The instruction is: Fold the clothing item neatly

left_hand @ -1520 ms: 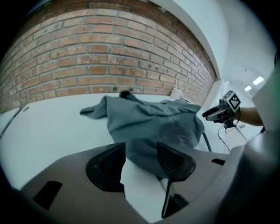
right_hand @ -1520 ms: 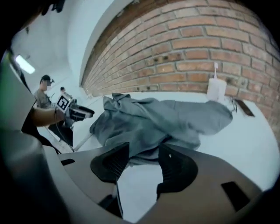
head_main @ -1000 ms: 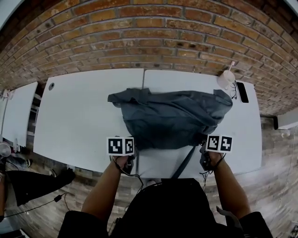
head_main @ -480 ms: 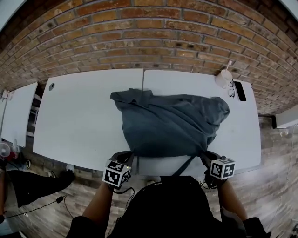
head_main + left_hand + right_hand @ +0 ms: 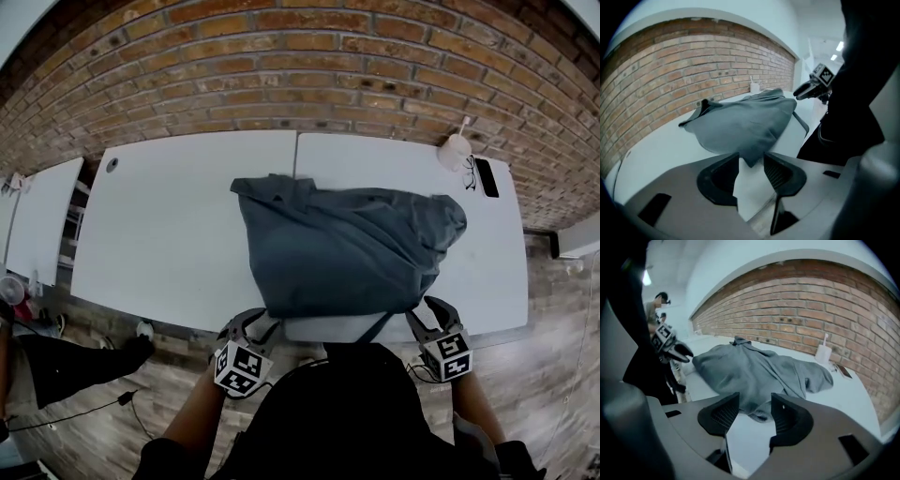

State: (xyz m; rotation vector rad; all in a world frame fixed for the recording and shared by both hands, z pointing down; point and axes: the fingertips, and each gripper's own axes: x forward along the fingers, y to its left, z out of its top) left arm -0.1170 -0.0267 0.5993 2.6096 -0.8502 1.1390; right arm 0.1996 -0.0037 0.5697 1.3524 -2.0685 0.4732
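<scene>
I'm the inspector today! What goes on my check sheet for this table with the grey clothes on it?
Surface: two white tables set side by side.
Job's things: grey garment lies rumpled, partly folded, reaching the front edge.
Clutter: white cup with a stick in it, and a dark phone, far right corner.
Grippers: left gripper and right gripper have just been opening; jaws apart, the garment's near corners at their tips, not pinched.
Cables: thin dark cable on the floor, left.
Surroundings: brick wall behind, wooden floor.
</scene>
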